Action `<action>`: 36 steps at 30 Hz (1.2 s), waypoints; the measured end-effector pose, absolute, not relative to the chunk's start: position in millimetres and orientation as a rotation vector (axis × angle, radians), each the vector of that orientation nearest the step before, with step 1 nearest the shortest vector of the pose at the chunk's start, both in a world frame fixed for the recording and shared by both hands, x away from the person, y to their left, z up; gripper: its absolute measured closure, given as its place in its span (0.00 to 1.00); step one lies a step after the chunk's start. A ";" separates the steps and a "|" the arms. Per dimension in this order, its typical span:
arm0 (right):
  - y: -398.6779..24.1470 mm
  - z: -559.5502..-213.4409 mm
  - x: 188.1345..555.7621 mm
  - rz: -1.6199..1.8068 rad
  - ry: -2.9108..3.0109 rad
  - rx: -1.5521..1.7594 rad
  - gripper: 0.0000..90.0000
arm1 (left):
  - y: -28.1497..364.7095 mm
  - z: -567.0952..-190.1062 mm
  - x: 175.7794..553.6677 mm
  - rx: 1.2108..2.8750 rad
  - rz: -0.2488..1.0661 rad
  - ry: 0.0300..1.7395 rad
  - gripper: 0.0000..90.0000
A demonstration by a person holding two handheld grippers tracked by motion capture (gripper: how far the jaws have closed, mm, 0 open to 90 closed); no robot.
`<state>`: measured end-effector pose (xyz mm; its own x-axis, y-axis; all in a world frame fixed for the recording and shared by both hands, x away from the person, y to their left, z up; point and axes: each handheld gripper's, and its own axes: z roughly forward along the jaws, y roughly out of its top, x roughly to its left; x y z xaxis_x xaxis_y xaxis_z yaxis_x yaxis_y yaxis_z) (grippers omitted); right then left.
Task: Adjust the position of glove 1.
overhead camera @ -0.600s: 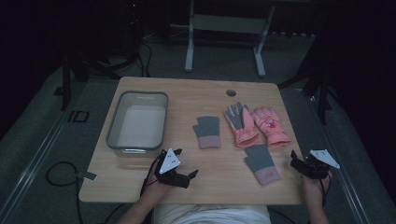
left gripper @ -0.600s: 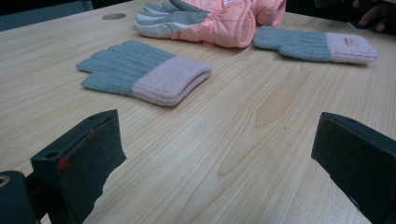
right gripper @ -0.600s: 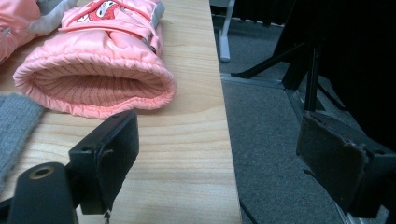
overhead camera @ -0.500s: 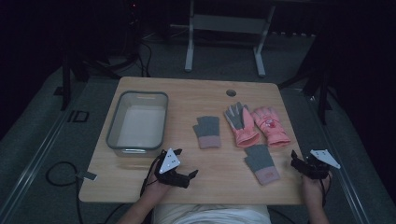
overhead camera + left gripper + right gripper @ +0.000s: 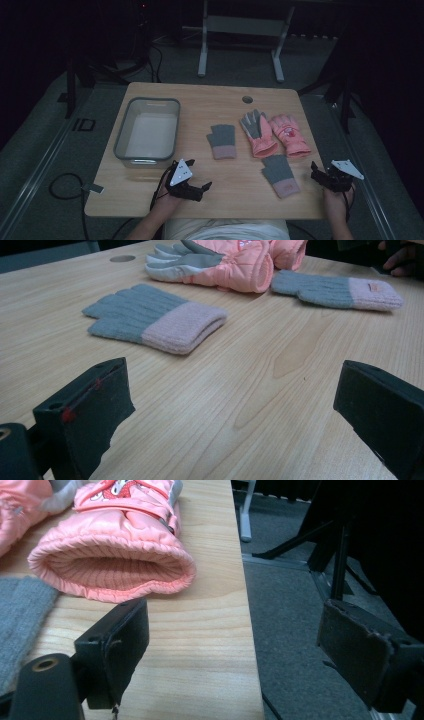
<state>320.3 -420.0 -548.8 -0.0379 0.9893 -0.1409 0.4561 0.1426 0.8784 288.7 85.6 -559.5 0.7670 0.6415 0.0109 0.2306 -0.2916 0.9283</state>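
Four gloves lie flat on the worktop [image 5: 150, 197], right of centre. The grey knit glove [image 5: 221, 141] with the pink cuff lies in the middle; its mate, the second grey knit glove [image 5: 280, 175], lies nearer and further right, close to the right gripper [image 5: 320, 176]. Beyond it sit two padded pink gloves, the left pink glove [image 5: 257, 132] palm-up with a grey palm, and the right pink glove [image 5: 289, 135] just beside it, seemingly touching.

All of them should be light, soft and limp, so each would sag and fold once lifted. The knit ones are thin and grippy; the ribbed pink cuff [image 5: 182, 327] is the thickest part and probably the best place to pinch. The padded ones are bulkier and look slicker; the open elastic cuff [image 5: 112, 572] offers an edge to nip.

At the far left stands a clear plastic tub [image 5: 122, 132], apart from the gloves. The left gripper [image 5: 200, 189] hovers at the near edge, fingers spread wide with nothing between them; the right gripper's fingers are likewise wide and empty, at the right edge.
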 end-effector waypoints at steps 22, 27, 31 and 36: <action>-417.1 -491.3 328.9 0.939 1.592 1.381 0.15 | 86.1 -559.4 288.9 1.864 0.458 0.673 0.02; -414.3 -474.9 329.8 0.968 1.561 1.367 0.15 | 86.3 -559.4 289.0 1.864 0.456 0.672 0.02; -410.4 -464.0 331.4 0.981 1.550 1.357 0.15 | 86.0 -559.4 288.8 1.866 0.458 0.671 0.02; -405.3 -453.7 334.5 0.994 1.546 1.330 0.15 | 86.1 -559.4 289.0 1.866 0.457 0.673 0.02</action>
<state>334.5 -405.3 -453.7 -0.0776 0.9919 -0.1004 0.3206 0.1202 0.9396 289.0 86.1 -559.4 0.7689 0.6394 0.0029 0.2379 -0.2904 0.9269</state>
